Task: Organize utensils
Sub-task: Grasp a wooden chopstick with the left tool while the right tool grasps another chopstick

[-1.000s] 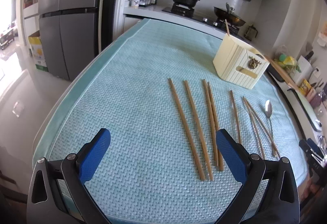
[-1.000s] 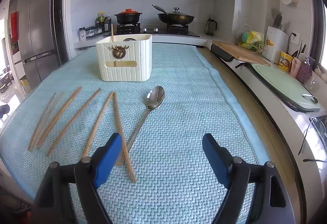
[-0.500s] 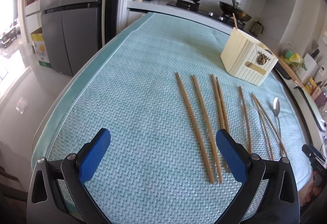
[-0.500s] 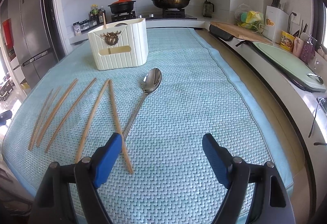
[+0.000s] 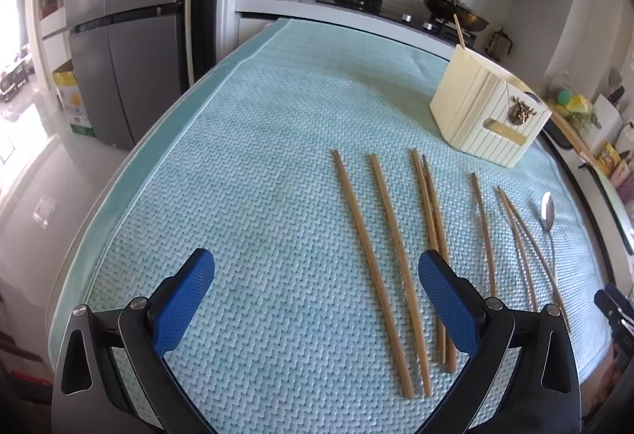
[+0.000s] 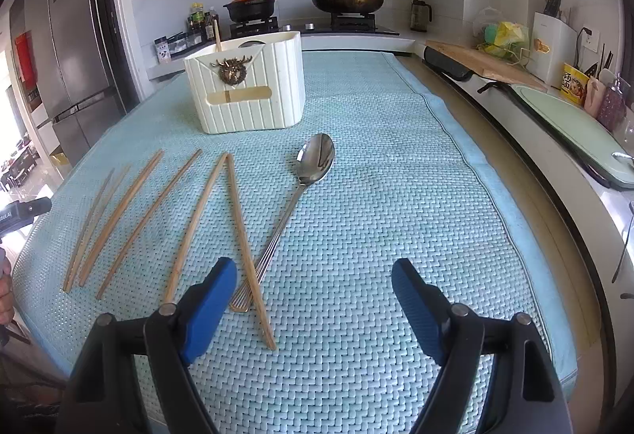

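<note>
Several wooden chopsticks [image 5: 400, 263] [image 6: 237, 232] lie side by side on a light blue woven mat [image 5: 257, 196] [image 6: 376, 196]. A metal spoon [image 6: 301, 196] [image 5: 548, 214] rests to their right. A cream ribbed utensil holder [image 6: 247, 93] [image 5: 489, 117] stands behind them with one chopstick upright inside. My left gripper [image 5: 317, 299] hovers open above the near ends of the leftmost chopsticks, holding nothing. Open and empty too, my right gripper [image 6: 315, 299] hangs just right of the spoon's handle end.
A stove with a black pot [image 6: 250, 8] and a wok [image 6: 346, 0] sits past the mat's far end. A grey fridge [image 5: 130, 37] stands at the left. A counter with a cutting board [image 6: 479, 63] and a green tray [image 6: 578, 129] runs along the right.
The left gripper has shifted so the chopsticks sit closer and more between its fingers. The right gripper has tilted slightly, and the spoon and holder sit a little lower in its view.
</note>
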Available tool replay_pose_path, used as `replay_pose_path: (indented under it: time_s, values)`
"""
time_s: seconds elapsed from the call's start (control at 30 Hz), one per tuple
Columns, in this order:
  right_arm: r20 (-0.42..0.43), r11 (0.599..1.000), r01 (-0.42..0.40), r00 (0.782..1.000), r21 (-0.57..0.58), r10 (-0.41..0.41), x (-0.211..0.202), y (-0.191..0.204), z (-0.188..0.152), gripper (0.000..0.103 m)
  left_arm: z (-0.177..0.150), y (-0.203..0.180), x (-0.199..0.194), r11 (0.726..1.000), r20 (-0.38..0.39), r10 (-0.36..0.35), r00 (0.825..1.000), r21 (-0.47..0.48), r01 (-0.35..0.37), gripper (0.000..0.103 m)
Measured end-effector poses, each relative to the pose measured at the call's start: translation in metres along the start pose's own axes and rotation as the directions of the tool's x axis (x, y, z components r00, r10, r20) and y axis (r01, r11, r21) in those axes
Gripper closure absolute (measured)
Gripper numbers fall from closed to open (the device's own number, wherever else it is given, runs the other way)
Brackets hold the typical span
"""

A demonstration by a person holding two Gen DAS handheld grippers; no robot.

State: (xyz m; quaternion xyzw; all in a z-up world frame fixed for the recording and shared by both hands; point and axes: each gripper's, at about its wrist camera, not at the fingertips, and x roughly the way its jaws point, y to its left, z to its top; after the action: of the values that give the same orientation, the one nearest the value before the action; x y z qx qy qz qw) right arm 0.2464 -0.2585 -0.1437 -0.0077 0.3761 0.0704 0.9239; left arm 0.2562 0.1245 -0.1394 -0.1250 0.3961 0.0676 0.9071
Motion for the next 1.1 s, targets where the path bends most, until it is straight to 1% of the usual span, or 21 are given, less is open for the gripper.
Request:
replay_pose_path:
  time_s: [0.1,0.17,0.27,0.4,0.53,0.67,0.73,0.87,0.93,0.97,1.03,1.1]
  values:
    - [0.002,1.000,0.007,1.000,-0.009,-0.007,0.002,0.000,0.003,0.021,0.003,-0.004,0.007,1.000,-0.007,0.010,1.000,0.022,-0.010,0.001]
    - [-0.002,1.000,0.002,1.000,0.001,-0.002,0.004,-0.002,0.005,0.023,0.005,-0.004,0.012,0.999,-0.014,0.016,1.000,0.028,-0.016,0.001]
    - [-0.015,0.999,-0.039,0.999,-0.011,0.039,0.010,0.002,0.012,0.031,0.010,-0.003,0.020,1.000,-0.027,0.011,1.000,0.025,-0.010,0.001]
    - [-0.057,0.989,-0.114,0.992,-0.092,0.109,0.027,0.022,0.025,0.041,0.018,-0.005,0.031,0.999,-0.042,0.005,0.999,0.045,-0.003,0.001]
    - [-0.085,0.977,-0.162,0.985,-0.137,0.151,0.045,0.039,0.038,0.041,0.027,-0.005,0.042,0.999,-0.061,0.001,0.998,0.045,0.002,0.001]
    - [-0.125,0.968,-0.195,0.976,-0.155,0.177,0.062,0.048,0.046,0.043,0.034,-0.003,0.052,1.000,-0.079,-0.006,0.997,0.028,0.008,0.001]
    - [-0.143,0.962,-0.211,0.972,-0.171,0.187,0.067,0.052,0.049,0.043,0.036,-0.007,0.058,0.999,-0.083,0.003,0.997,0.035,0.000,0.001]
    - [-0.175,0.951,-0.228,0.965,-0.211,0.193,0.079,0.061,0.051,0.048,0.037,-0.013,0.073,0.997,-0.092,0.054,0.994,0.065,-0.048,0.002]
    - [-0.202,0.945,-0.236,0.961,-0.227,0.192,0.088,0.065,0.053,0.049,0.037,-0.014,0.081,0.995,-0.104,0.073,0.992,0.080,-0.065,0.005]
    - [-0.215,0.942,-0.236,0.959,-0.239,0.186,0.093,0.067,0.054,0.051,0.037,-0.015,0.086,0.994,-0.115,0.079,0.990,0.086,-0.069,0.009]
    - [-0.240,0.936,-0.236,0.955,-0.261,0.174,0.105,0.070,0.057,0.061,0.039,-0.016,0.094,0.993,-0.140,0.082,0.987,0.094,-0.069,0.014]
    - [-0.270,0.935,-0.229,0.950,-0.272,0.155,0.118,0.072,0.060,0.064,0.041,-0.018,0.098,0.990,-0.141,0.098,0.985,0.113,-0.082,0.015]
